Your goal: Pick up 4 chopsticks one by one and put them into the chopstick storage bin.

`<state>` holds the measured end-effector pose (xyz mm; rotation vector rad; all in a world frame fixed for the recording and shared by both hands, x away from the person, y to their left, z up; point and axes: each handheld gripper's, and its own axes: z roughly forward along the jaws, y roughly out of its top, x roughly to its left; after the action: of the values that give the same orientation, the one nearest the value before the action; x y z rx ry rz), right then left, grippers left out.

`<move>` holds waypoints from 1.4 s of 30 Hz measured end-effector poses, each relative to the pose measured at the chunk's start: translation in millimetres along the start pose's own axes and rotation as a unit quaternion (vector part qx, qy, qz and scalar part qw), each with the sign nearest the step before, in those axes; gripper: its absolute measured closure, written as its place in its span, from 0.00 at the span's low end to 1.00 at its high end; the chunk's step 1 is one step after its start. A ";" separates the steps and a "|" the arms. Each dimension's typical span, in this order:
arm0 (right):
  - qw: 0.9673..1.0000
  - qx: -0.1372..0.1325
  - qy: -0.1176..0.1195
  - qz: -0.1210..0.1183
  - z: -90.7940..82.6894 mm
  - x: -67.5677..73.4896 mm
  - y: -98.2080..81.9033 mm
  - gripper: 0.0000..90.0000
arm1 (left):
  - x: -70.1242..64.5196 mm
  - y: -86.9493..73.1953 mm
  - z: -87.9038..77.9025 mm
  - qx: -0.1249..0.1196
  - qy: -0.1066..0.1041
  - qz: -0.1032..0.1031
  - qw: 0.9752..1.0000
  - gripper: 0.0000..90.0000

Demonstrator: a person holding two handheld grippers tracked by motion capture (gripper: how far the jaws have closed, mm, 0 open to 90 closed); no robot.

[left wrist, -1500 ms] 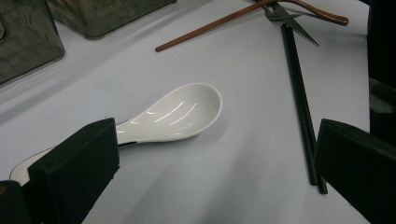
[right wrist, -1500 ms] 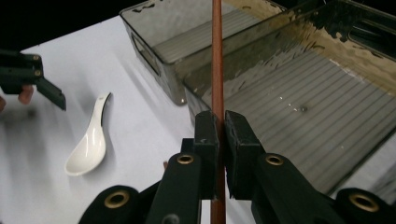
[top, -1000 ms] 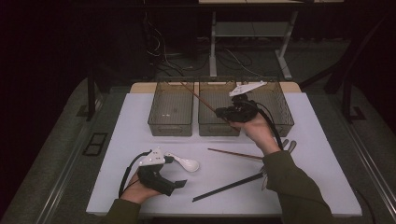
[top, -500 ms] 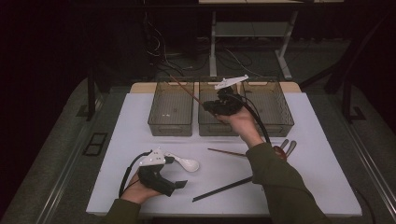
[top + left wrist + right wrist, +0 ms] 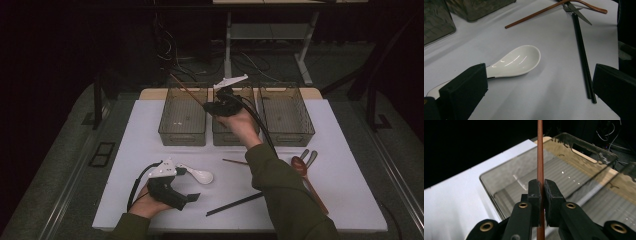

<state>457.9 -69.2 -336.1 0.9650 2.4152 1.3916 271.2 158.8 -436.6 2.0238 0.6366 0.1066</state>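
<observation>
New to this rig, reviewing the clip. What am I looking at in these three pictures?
No robot: a person holds a handheld claw in each hand. The high view looks down on the white table; the other two pictures come from cameras riding on each claw. The right claw is shut on a brown chopstick above the left of three clear bins. The left claw rests open by a white soup spoon. Also lying there: black chopsticks, another brown chopstick, a wooden spoon and a metal utensil.
</observation>
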 end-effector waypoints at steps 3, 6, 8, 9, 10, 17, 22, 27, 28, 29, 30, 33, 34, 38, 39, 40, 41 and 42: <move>1.000 -0.002 0.001 0.001 8.9 2.8 4.6 0.93 | 0.3 0.0 -0.2 -0.002 -0.002 -0.001 1.000 0.00; 1.000 0.000 0.004 0.003 24.9 7.9 8.1 0.93 | 0.4 0.4 -0.9 -0.004 -0.002 0.001 1.000 0.00; 1.000 0.003 0.006 0.004 33.6 10.9 9.1 0.93 | 0.2 0.5 -1.5 -0.005 -0.002 0.001 1.000 0.00; 1.000 0.003 0.006 0.004 33.6 10.9 9.1 0.93 | 0.3 0.6 -2.0 -0.004 -0.003 0.001 1.000 0.00; 1.000 0.004 0.006 0.003 38.0 12.2 9.4 0.93 | 0.3 0.6 -2.3 -0.004 -0.004 0.001 1.000 0.00; 1.000 0.006 0.010 0.003 63.1 19.5 10.2 0.93 | 1.0 0.6 -4.0 -0.007 -0.006 0.003 1.000 0.00; 1.000 0.008 0.012 0.010 72.1 20.4 7.7 0.93 | 0.7 0.7 -4.3 -0.008 -0.005 0.001 1.000 0.00; 1.000 0.010 0.015 0.013 77.5 21.2 4.8 0.93 | 0.8 0.5 -4.0 -0.008 -0.007 0.001 1.000 0.00; 1.000 0.014 0.014 0.014 78.8 21.2 3.8 0.93 | 0.6 0.5 -4.0 -0.007 -0.007 0.000 1.000 0.00; 1.000 0.018 0.013 0.013 80.2 21.3 2.8 0.93 | 0.4 0.4 -3.9 -0.007 -0.007 0.000 1.000 0.00; 1.000 0.021 0.010 0.009 81.6 21.1 1.7 0.93 | 0.4 0.5 -4.1 -0.005 -0.007 0.000 1.000 0.00; 0.999 0.031 0.010 0.015 86.5 20.7 -1.8 0.93 | 0.2 0.4 -3.9 -0.006 -0.008 0.000 1.000 0.00; 0.999 0.035 0.010 0.016 87.9 20.8 -2.8 0.93 | 0.2 0.4 -3.9 -0.006 -0.008 0.000 1.000 0.00; 0.999 0.048 0.003 0.014 92.0 21.1 -5.7 0.93 | -0.1 0.3 -3.6 -0.004 -0.010 -0.001 1.000 0.00; 0.999 0.051 -0.002 0.014 92.4 21.3 -6.0 0.93 | -0.1 0.3 -3.5 -0.004 -0.010 -0.001 1.000 0.00; 0.998 0.053 -0.002 0.015 92.8 21.6 -5.6 0.93 | -0.1 0.3 -3.4 -0.004 -0.010 -0.001 1.000 0.00; 0.998 0.053 -0.002 0.015 92.8 21.6 -5.6 0.93 | -0.1 0.3 -3.4 -0.003 -0.011 -0.001 1.000 0.00; 0.998 0.064 -0.006 0.015 93.5 21.3 -5.3 0.92 | -0.1 0.2 -3.2 -0.003 -0.011 -0.001 1.000 0.00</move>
<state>482.4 7.9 -387.9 1.0412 2.5164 1.2489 270.1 161.3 -434.7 2.0158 0.6242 0.0837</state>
